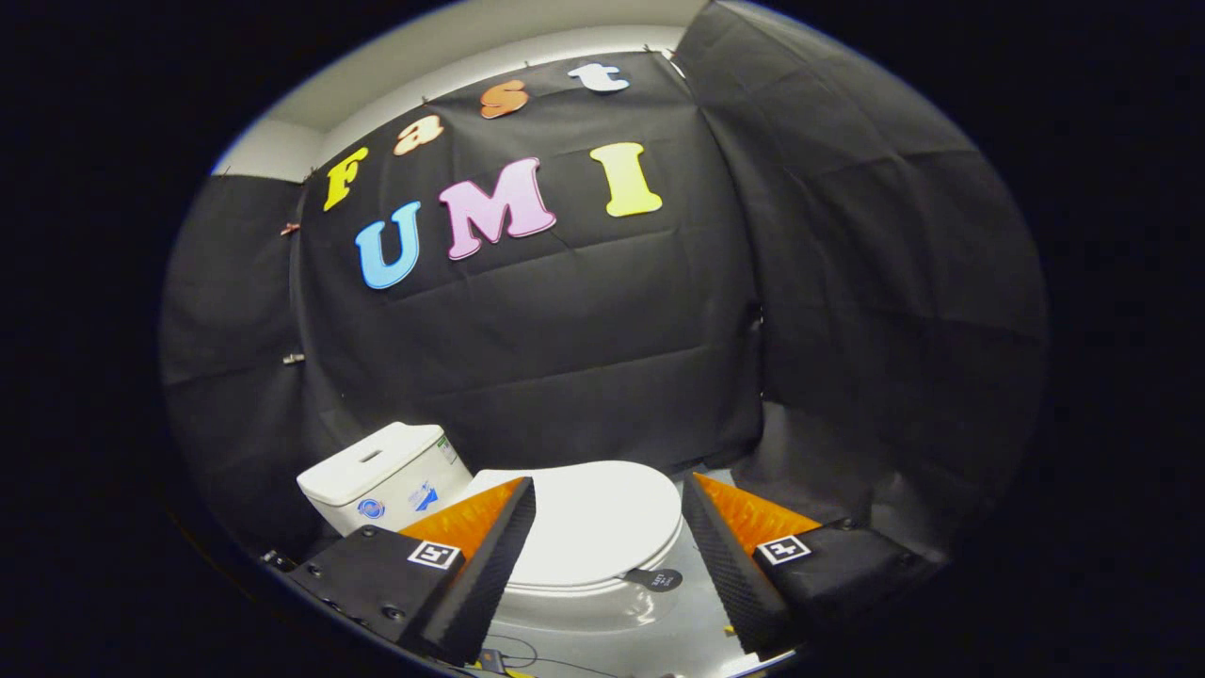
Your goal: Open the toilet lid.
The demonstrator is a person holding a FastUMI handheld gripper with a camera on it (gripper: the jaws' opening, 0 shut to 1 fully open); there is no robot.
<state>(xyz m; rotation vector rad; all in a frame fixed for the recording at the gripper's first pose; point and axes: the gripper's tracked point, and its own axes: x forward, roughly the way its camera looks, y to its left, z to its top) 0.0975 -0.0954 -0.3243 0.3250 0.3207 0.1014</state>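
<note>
The gripper (607, 527) hangs above a white toilet with its two fingers (490, 556) spread wide apart, nothing held between them and neither one touching anything. Seen past the fingers, the toilet lid (598, 518) lies flat and closed on the toilet bowl (584, 612), filling most of the gap between the fingers and reaching a little beyond their tips toward twelve o'clock. The lid is a smooth white oval, and its front edge curves round toward the four o'clock side. Just below that edge, at about five o'clock from the lid's middle, a small dark round tag (656, 578) sits against the bowl's rim; its print is too small to tell. The white cistern (381, 476) stands at about ten o'clock from the lid, beyond the left finger, with a rectangular button recess in its top and two small blue stickers on its front face. The grey floor (701, 584) shows beside the bowl near the right finger. A thin cable (527, 654) lies on the floor at six o'clock, under the bowl's near side. Black cloth (584, 330) walls close the booth behind the toilet and on both sides.
</note>
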